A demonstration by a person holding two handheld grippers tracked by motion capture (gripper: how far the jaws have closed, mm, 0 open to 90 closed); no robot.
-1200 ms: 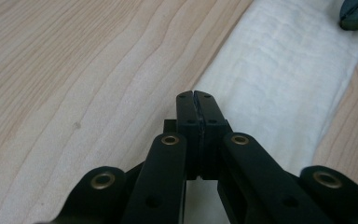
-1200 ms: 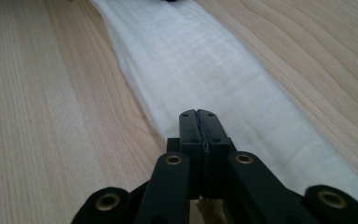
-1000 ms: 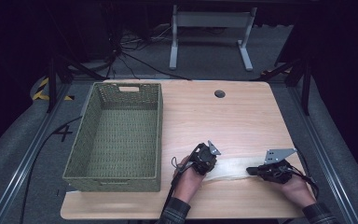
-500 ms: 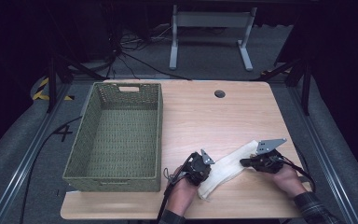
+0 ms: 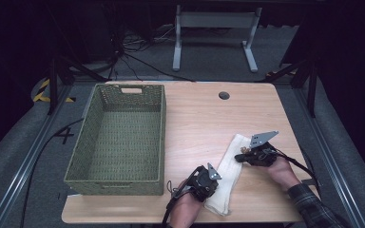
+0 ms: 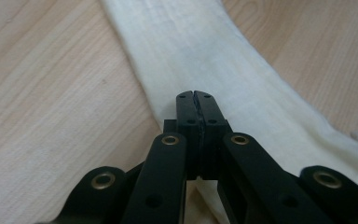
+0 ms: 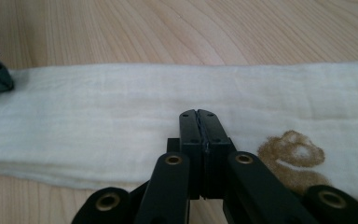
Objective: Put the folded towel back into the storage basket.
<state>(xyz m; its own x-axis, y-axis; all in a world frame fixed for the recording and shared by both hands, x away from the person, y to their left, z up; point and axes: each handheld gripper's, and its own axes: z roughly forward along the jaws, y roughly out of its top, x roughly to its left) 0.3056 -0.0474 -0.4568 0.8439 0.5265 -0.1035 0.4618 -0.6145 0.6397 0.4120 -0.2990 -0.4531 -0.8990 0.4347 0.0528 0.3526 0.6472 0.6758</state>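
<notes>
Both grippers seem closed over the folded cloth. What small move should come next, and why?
Probably lift both ends together toward the basket: the left gripper and right gripper have their jaws shut over the cloth, which lies folded on the table.

- The basket (image 5: 119, 137) sits on the left half of the table (image 5: 204, 114).
- The cloth (image 5: 225, 178) lies to its right, near the front edge.
- The left gripper (image 5: 204, 183) is at the cloth's near end, the right gripper (image 5: 247, 154) at its far end.
</notes>
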